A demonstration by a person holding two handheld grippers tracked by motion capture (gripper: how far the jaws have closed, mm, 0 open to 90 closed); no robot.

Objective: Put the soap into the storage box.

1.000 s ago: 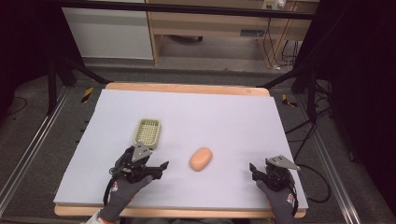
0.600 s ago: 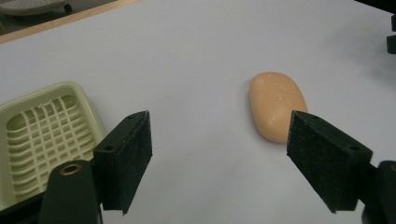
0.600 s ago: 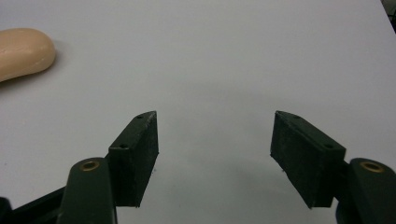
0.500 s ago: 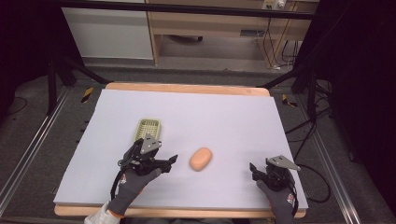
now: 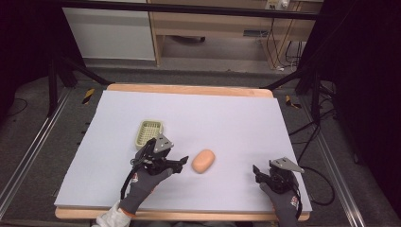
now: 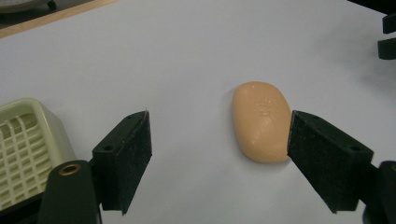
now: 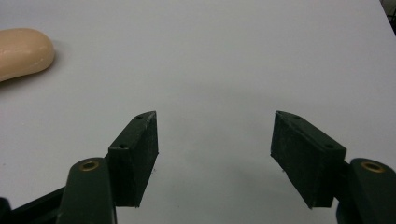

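soap dish of pale green slotted plastic [image 5: 149, 131] sits left on the white tabletop [image 5: 227, 118]; your left gripper [image 5: 181, 163], jaws apart, flanks the peach oval soap bar [image 5: 204, 161] just beside it; your right gripper [image 5: 257, 173] hangs spread over bare surface.

Bkgd: wooden table [image 5: 189, 90] w/ pale lilac sheet [image 5: 227, 123] on top. Grey floor [image 5: 28, 142] around, metal rails [image 5: 23, 161] at left side. Behind: white cabinet [image 5: 108, 33], wooden shelf unit [image 5: 213, 28], cables [image 5: 279, 47]. Black curtain [image 5: 364, 71] at right.
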